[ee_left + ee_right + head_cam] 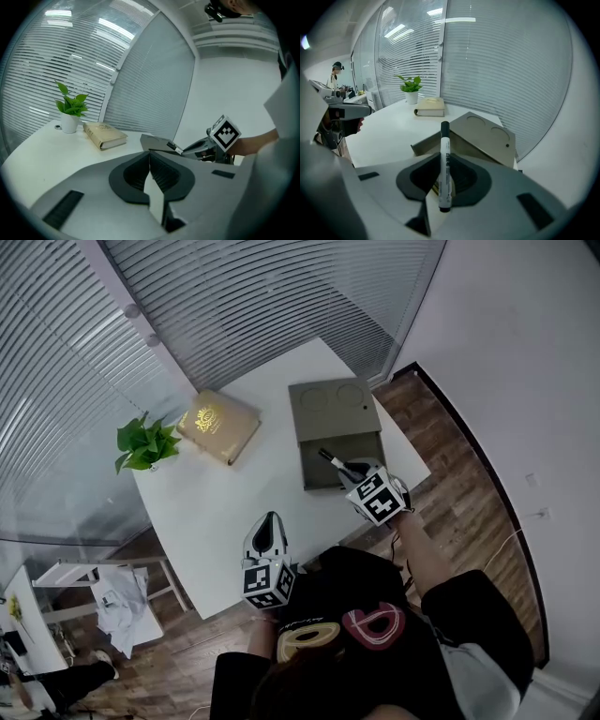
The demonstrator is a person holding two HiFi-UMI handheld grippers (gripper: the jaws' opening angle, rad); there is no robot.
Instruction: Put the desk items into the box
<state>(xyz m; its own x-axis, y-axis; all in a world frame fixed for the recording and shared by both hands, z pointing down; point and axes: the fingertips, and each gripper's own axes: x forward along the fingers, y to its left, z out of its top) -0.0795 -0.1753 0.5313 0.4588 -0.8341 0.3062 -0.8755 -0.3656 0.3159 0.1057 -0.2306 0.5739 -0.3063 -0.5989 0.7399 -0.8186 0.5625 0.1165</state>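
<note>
An olive-grey box (309, 470) stands open on the white table (225, 512), its lid (333, 409) folded back. My right gripper (351, 471) is shut on a white marker with a black cap (332, 462), held over the box's open tray. In the right gripper view the marker (444, 164) stands up between the jaws, with the box (487, 136) just beyond. My left gripper (269, 523) hovers over the table's near edge, jaws together and nothing between them (150, 157). A tan book (217, 426) lies at the far left.
A small potted plant (145, 444) stands at the table's left corner, beside the book (104, 135). Slatted blinds and glass walls run behind the table. Wooden floor lies to the right, and a white rack (112, 592) stands lower left.
</note>
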